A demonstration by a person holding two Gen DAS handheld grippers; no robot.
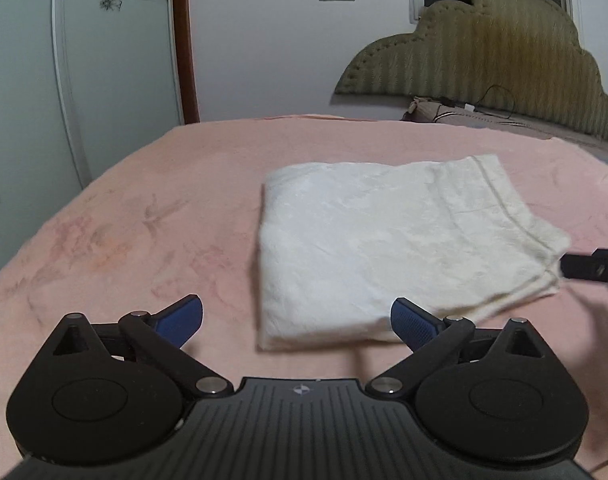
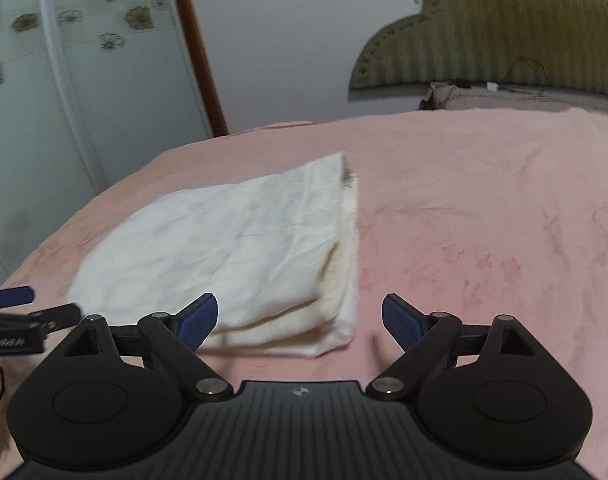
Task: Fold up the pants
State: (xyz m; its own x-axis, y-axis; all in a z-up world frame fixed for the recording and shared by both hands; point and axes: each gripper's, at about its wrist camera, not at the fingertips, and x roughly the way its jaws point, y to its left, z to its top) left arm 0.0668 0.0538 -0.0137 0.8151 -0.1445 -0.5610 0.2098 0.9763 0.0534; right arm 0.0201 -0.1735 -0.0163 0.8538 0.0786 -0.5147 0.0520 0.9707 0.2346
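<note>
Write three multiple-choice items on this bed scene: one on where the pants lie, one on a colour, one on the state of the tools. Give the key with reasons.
1. Where do the pants lie?
A. on the pink bedspread
B. over the headboard
C. on the floor

2. What colour are the pads of the left tool?
A. red
B. blue
C. white

3. In what state is the right tool?
A. shut on the pants
B. shut on nothing
C. open, holding nothing

Key:
1 A, the folded white cloth rests flat on the pink cover in both views.
2 B, both pads show blue against the black arms.
3 C, its fingers stand wide apart with bare bedspread between them, and the pants' near corner only lies beside its left pad.
</note>
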